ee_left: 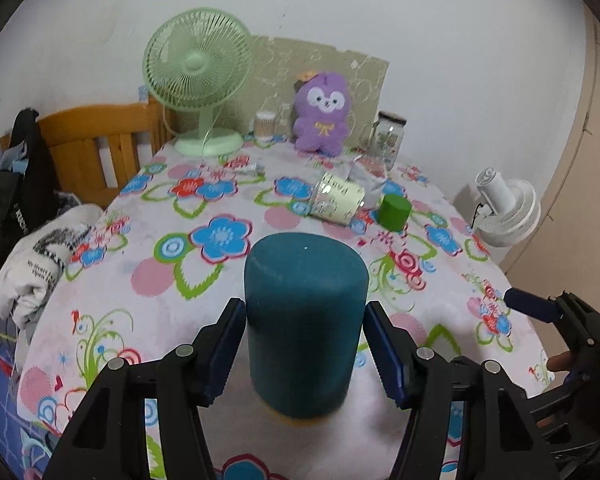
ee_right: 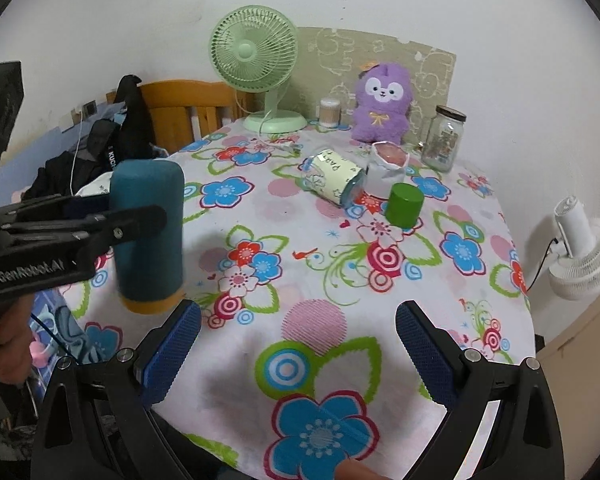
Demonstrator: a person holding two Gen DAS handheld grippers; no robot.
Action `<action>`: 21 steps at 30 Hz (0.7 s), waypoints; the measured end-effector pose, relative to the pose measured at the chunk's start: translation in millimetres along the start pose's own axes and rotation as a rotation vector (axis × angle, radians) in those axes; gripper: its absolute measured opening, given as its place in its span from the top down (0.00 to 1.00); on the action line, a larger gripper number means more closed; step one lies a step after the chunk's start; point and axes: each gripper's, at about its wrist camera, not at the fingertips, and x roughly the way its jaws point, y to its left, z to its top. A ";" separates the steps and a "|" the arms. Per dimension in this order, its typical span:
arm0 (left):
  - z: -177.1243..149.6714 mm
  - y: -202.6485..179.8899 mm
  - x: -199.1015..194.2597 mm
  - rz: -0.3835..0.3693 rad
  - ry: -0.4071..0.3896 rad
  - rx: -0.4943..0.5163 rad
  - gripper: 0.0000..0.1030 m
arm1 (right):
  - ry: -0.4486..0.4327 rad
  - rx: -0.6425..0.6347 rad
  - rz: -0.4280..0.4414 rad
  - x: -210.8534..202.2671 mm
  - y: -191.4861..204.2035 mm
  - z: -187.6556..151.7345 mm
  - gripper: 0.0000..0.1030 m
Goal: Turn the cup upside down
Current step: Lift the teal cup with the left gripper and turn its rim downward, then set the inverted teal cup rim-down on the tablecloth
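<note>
matt teal cup (ee_left: 306, 320), plush toy (ee_left: 320, 114), glass jar (ee_left: 389, 136)

Teal cup held inverted over the table

The left gripper (ee_right: 112, 216) clamped the tall teal cylindrical cup (ee_right: 148, 236), yellow rim down, above the floral tablecloth (ee_right: 300, 264).

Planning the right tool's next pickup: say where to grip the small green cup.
Grip the green cup across its straight side walls, mid-height, coming from the near side with the right tool. It stands upright, closed end up, and the lying jar crowds its far side.

Green fan (ee_right: 255, 50), purple plush (ee_right: 383, 102), glass jar (ee_right: 444, 138), green cylinder (ee_right: 404, 204), tipped labelled jar (ee_right: 334, 176) on floral tablecloth (ee_right: 312, 280)
</note>
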 end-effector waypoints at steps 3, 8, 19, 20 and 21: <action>-6.2 3.4 7.8 0.003 0.029 -0.009 0.39 | 0.007 -0.007 0.000 2.8 4.3 -1.3 0.04; -13.7 1.6 15.0 -0.001 0.069 0.006 0.39 | 0.011 -0.013 -0.003 3.9 7.0 -1.7 0.04; -15.4 -4.2 6.9 0.001 0.051 0.032 0.08 | 0.012 -0.020 -0.003 1.8 9.8 -0.5 0.04; -15.7 -4.0 7.1 0.001 0.052 0.029 0.08 | 0.012 -0.021 -0.004 1.7 10.3 -0.3 0.04; -15.8 -3.6 7.3 -0.002 0.055 0.026 0.08 | 0.013 -0.021 -0.004 2.0 10.3 -0.6 0.04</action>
